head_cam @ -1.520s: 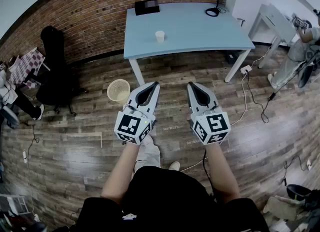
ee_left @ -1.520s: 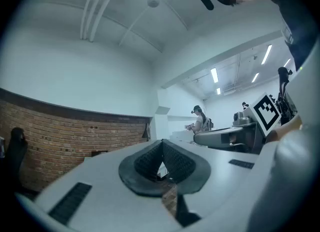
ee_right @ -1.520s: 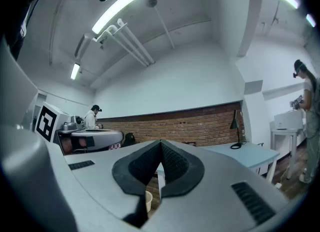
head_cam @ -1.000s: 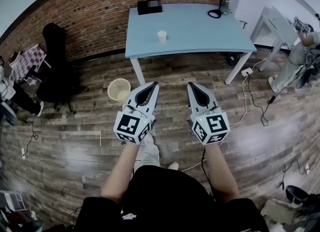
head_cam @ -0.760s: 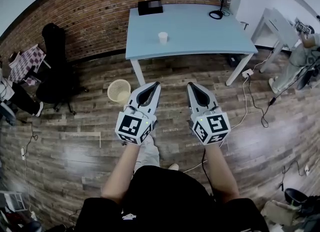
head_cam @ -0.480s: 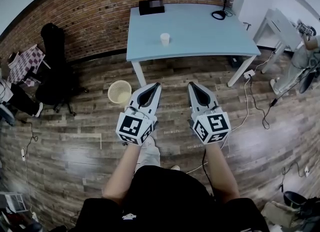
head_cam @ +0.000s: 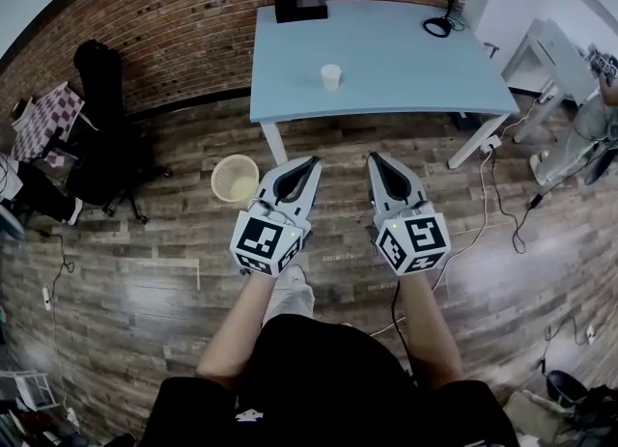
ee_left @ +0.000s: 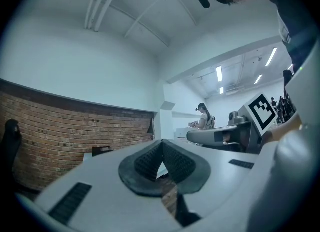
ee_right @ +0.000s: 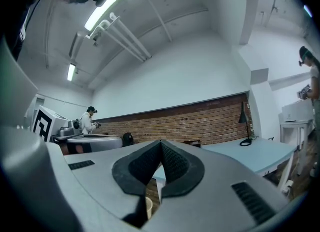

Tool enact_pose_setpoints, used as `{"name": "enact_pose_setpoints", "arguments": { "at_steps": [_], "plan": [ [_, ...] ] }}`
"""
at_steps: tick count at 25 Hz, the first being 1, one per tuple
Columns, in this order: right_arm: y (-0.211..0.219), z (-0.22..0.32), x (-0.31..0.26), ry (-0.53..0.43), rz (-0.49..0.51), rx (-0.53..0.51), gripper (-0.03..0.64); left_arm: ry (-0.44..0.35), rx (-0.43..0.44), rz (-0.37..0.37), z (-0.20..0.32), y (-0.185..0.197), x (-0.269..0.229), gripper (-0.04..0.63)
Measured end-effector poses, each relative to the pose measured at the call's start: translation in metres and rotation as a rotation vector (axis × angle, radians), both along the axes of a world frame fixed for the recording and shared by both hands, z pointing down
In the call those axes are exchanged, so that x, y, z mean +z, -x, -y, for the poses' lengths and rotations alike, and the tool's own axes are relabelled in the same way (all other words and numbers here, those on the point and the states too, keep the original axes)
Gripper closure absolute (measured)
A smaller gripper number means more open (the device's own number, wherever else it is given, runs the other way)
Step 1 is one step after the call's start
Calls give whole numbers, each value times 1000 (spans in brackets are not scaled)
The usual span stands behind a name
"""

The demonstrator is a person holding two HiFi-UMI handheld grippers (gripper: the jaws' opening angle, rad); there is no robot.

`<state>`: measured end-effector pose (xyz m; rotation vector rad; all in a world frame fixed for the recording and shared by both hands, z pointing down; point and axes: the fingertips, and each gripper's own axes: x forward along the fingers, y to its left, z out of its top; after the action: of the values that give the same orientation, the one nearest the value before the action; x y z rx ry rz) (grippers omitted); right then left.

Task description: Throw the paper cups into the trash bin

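Jaws: your left gripper [head_cam: 312, 159] has its pads pressed together with nothing between them; your right gripper [head_cam: 374, 157] reads the same. Both are empty, held level and side by side above the wooden floor [head_cam: 174, 242] in front of you.

Task's thing: one paper cup [head_cam: 331, 76], white, standing upright on the blue table [head_cam: 406, 59]. Its mouth is up, so its long axis is vertical. It sits toward the middle of the tabletop, set back from the near edge, with nothing touching it.

Key relation: the cup lies ahead of the jaws and well apart from both, beyond the table's near edge. In the head view it falls between the two grippers' lines but closer to the left one, whose nose angles toward it. Judgement: the left hand is nearer, by a small margin. Either gripper would have to part its jaws first, then come in level at the cup's side.

Trash bin [head_cam: 235, 177]: a pale mesh basket on the floor, just beside the table's near left leg and near your left gripper, on its left. That also favours the left hand.

Count: cups 1, bins 1, tables 1, grippers 2. At the table's far edge: one black box [head_cam: 300, 5] and one desk lamp [head_cam: 446, 13]. No second cup shows in any view
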<state>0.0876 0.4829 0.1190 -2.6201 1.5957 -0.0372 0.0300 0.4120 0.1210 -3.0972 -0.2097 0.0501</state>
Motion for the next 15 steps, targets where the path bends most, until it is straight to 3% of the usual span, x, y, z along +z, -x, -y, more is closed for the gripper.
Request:
{"name": "enact_pose_setpoints", "arguments": {
  "at_steps": [15],
  "plan": [
    [-60,100,-2,17,5,39,614,38,42,12,100,-56,6,586]
  ]
}}
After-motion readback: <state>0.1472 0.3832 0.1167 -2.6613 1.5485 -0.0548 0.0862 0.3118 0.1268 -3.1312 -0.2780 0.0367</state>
